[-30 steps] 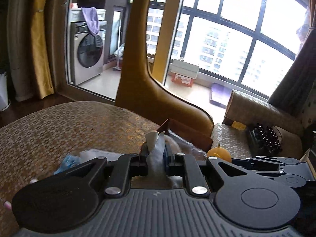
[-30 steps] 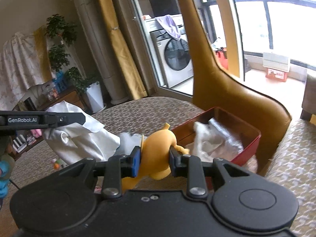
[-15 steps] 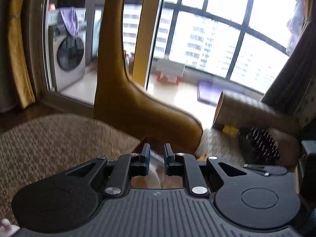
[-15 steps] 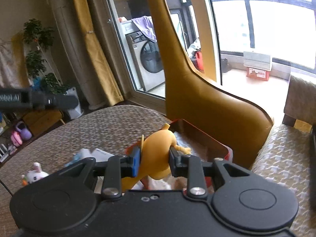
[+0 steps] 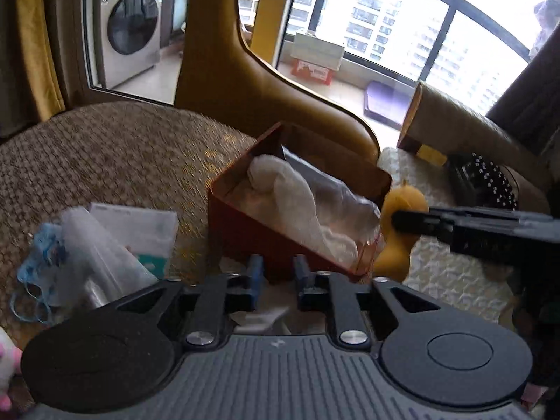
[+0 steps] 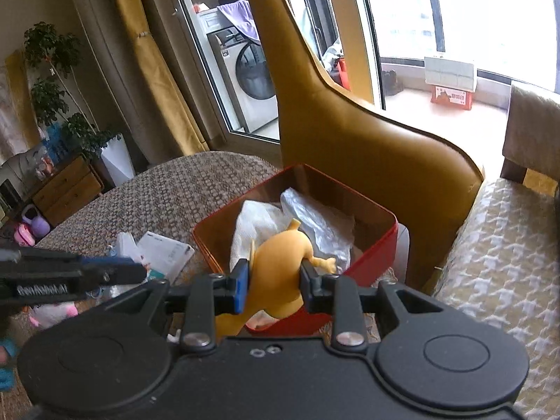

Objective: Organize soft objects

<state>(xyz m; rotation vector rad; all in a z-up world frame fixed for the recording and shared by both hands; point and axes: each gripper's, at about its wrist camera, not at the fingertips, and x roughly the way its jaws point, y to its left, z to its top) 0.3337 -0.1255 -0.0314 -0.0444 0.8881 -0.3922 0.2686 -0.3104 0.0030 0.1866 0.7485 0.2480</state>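
1. Right tool (image 6: 274, 280): matte black plastic, two fingers, a blue pad showing on the left one; pinched on a smooth, rounded yellow rubber toy (image 6: 280, 266), which bulges between the pads.
2. The toy hangs over the near edge of a red metal tin (image 6: 371, 259): rectangular, rounded corners, glossy inside walls.
3. Tin contents: one soft white cloth (image 6: 253, 224), folded and lumpy; one crinkled clear plastic bag (image 6: 315, 220) beside it. Two soft items inside.
4. Left tool (image 5: 276, 276): same black build, blue pads; fingers parted and opening, nothing between them. It sits just short of the tin's near wall, with a scrap of white material below the fingers, blurred.
5. Counter (image 5: 115, 154): round, covered in coarse brown woven fabric.
6. Left of the tin on the counter: one flat white packet with a teal print (image 5: 140, 231), one clear plastic wrapper (image 5: 94, 255), one blue stringy item (image 5: 38, 262), blurred.
7. One pink and white plush toy (image 6: 56, 311) at the counter's near edge.
8. Behind the tin: one tall chair back (image 6: 350, 133), smooth mustard leather, curved.
9. Right: one cushioned seat (image 6: 497, 252) in cream houndstooth weave.
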